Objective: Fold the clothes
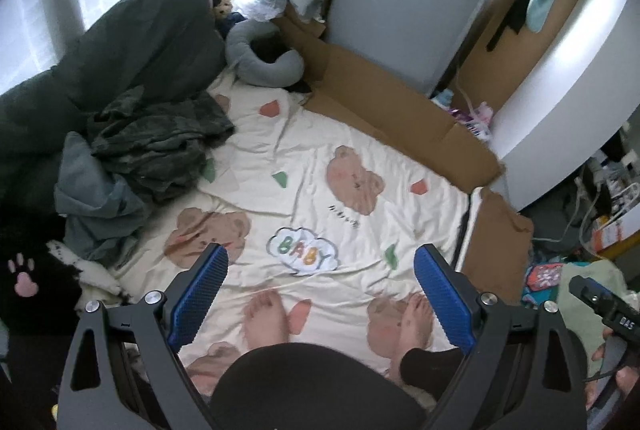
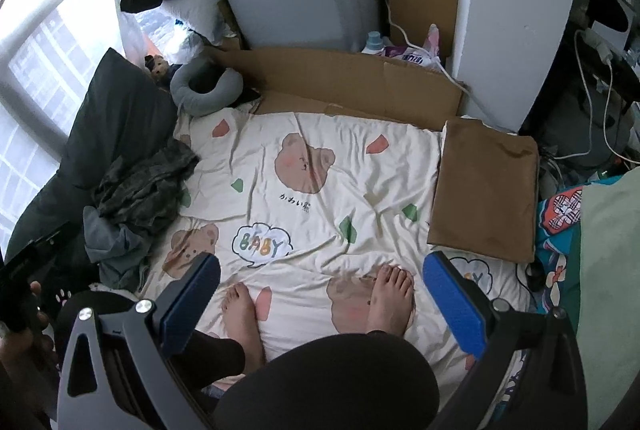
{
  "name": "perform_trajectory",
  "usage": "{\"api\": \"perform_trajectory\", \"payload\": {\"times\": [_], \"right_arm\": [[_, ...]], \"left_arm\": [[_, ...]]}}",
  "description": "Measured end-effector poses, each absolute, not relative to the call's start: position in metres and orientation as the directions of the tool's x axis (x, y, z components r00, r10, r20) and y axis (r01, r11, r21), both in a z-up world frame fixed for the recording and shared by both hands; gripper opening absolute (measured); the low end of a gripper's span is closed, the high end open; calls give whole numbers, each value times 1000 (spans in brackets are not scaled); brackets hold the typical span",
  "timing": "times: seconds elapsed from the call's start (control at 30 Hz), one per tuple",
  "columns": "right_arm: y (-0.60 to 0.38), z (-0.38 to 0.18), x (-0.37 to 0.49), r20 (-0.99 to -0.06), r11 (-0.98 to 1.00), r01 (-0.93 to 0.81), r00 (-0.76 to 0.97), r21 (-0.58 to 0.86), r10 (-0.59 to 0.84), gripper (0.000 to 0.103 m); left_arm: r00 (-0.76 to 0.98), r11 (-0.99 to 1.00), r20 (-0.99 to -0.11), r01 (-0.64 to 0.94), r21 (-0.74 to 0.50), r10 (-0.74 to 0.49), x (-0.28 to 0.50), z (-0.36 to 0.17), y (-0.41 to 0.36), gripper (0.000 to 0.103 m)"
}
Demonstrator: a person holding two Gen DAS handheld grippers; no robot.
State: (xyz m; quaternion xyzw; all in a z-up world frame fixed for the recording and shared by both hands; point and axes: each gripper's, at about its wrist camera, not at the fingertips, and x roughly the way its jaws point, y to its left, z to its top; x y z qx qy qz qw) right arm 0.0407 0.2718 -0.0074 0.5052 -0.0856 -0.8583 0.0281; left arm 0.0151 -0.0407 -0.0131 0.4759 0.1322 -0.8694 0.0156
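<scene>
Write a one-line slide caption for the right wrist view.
Open right gripper above bear sheet; folded brown cloth at right, unfolded clothes at left.

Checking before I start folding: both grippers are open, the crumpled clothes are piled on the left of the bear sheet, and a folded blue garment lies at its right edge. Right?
Not quite. The folded garment is brown, not blue; the right wrist view shows it. The rest holds: left gripper and right gripper open, crumpled clothes on the left of the bear sheet.

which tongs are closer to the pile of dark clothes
Left. The pile of dark clothes lies on the bed's left side, ahead-left of the left tongs; the right tongs sit farther right, nearer the folded brown item.
</scene>
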Motion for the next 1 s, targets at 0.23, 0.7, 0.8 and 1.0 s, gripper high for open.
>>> {"api": "perform_trajectory", "payload": {"times": [0.23,0.7,0.8,1.0], "right_arm": [[261,-7,42,-864,-983,-30,-482,182,-145,102],[260,-24,25,-897,-976,-53,-409,209,-170,102],[261,-25,25,-903,-978,-54,-398,200,-162,102],[260,-25,24,-908,-983,-56,-396,173,-137,102]], "left_arm": [[-516,-958,-851,185,-219,95,24,-24,-43,94],[-458,-980,-888,152,-127,44,11,-29,-30,94],[-449,-979,-892,156,-134,51,10,-31,-32,94],[-448,-981,-893,156,-119,37,8,-30,-31,94]]}}
